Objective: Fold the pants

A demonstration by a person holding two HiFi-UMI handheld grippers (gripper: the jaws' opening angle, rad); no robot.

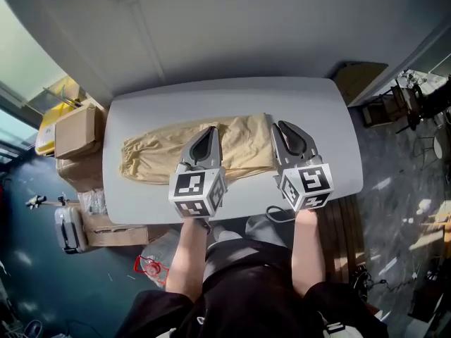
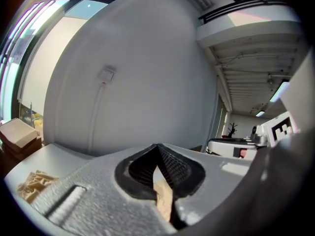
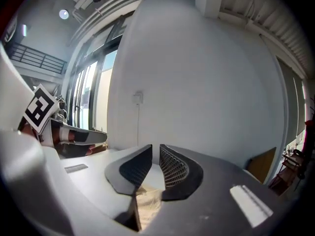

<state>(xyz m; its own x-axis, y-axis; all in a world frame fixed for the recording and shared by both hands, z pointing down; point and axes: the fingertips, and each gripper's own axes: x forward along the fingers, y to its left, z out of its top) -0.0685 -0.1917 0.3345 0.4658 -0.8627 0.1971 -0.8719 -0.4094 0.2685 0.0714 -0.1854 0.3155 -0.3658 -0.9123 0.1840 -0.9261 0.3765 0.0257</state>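
Pants (image 1: 151, 157) flat on table (image 1: 331, 111), legs look stacked; crosswise fold left. Above pants: left hand-held gripper (image 2: 157, 146) closed, right hand-held gripper (image 3: 153, 149) narrow, both empty.

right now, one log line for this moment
pants lying on table | left gripper shut, empty | right gripper narrowly open, empty

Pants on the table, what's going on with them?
A person holds two grippers above the tan pants, which lie spread across the grey table. The left gripper has its fingers together; the right gripper has its fingers a little apart. Neither seems to be gripping the cloth right now.
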